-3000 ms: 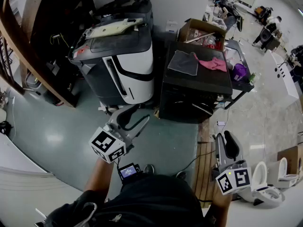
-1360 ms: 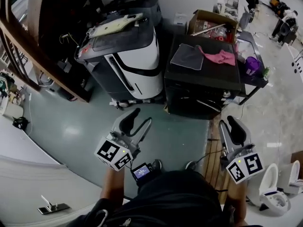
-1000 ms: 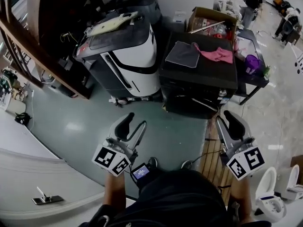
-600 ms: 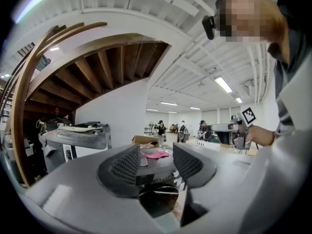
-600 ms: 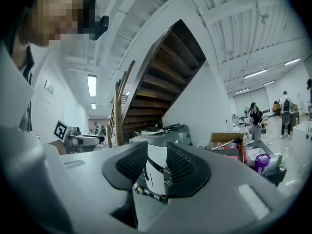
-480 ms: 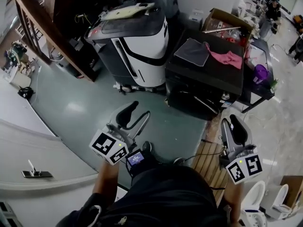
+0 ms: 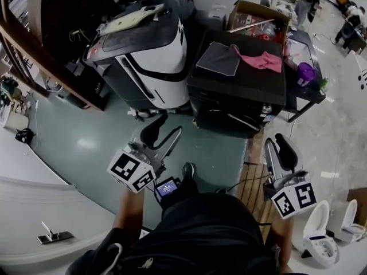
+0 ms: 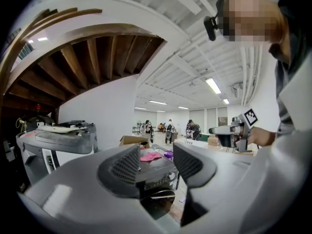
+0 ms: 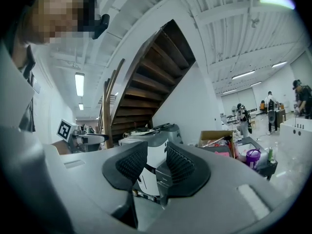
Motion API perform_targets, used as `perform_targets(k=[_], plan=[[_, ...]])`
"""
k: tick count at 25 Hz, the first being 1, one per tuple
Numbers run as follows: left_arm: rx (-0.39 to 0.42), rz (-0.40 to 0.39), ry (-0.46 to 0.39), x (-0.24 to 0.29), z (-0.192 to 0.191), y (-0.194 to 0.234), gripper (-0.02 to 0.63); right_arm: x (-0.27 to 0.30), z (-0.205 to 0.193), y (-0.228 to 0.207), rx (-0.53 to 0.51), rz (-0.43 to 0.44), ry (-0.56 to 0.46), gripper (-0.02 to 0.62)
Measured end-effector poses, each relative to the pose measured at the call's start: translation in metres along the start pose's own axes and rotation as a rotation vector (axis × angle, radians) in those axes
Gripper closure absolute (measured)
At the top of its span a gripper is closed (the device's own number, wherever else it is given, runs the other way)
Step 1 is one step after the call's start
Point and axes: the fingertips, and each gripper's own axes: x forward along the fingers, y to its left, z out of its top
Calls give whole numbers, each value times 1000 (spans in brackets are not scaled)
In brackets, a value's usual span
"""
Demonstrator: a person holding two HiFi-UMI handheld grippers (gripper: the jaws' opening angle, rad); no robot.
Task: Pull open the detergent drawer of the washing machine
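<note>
The black washing machine [image 7: 238, 87] stands ahead on the green floor, with its front panel [image 7: 229, 118] facing me. I cannot make out the detergent drawer in the head view. In the left gripper view the machine [image 8: 155, 173] shows between the jaws, far off. My left gripper [image 7: 162, 132] [image 8: 157, 162] hangs short of the machine's left front, shut and empty. My right gripper [image 7: 282, 148] [image 9: 157, 167] is held to the machine's right front, also shut with nothing in it. Neither touches the machine.
A grey cloth [image 7: 218, 59] and a pink cloth [image 7: 261, 61] lie on the washer's top. A white-and-grey machine [image 7: 152, 56] stands to its left, a cardboard box [image 7: 255, 19] behind, a black cart [image 7: 304, 90] to its right. A wooden staircase [image 7: 34, 50] rises at left; a white toilet [image 7: 318, 239] sits at lower right.
The head view has swung and the person has shifted on the floor. The left gripper has moved a little toward the machines. Both grippers stay shut and empty.
</note>
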Motion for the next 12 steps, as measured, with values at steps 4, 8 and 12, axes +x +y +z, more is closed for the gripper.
perform_targets(k=[4, 8, 12], plan=[[-5, -61, -6, 22, 7, 29, 379, 17, 3, 4, 2, -60, -2, 492], [8, -113, -15, 43, 15, 58, 379, 42, 7, 5, -2, -115, -4, 492], [-4, -147, -23, 57, 18, 89, 379, 69, 10, 11, -13, -146, -1, 492]])
